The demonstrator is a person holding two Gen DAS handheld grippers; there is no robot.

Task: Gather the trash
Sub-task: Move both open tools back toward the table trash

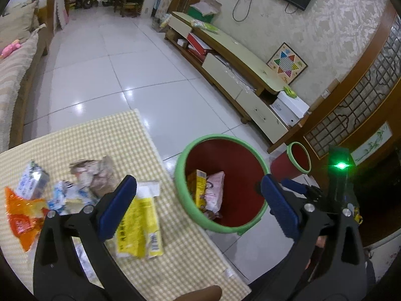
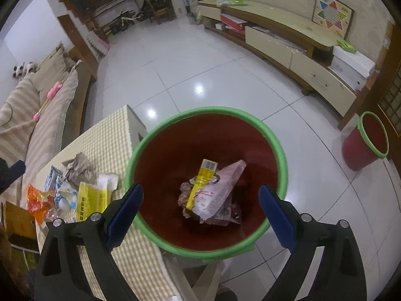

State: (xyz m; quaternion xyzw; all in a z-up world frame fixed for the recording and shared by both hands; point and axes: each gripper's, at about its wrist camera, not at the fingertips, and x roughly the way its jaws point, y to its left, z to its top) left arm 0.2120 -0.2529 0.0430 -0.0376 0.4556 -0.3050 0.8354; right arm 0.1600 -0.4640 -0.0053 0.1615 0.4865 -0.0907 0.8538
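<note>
A red bin with a green rim stands on the floor beside the checked table. In it lie a yellow carton and a pink packet, also seen in the left wrist view. My right gripper is open and empty above the bin. My left gripper is open and empty over the table edge and bin. On the table lie a yellow wrapper, an orange wrapper, a small milk carton and crumpled paper.
A second red bin with a green rim stands on the tiled floor near a wooden screen. A long low TV cabinet runs along the wall. A sofa is behind the table on the left.
</note>
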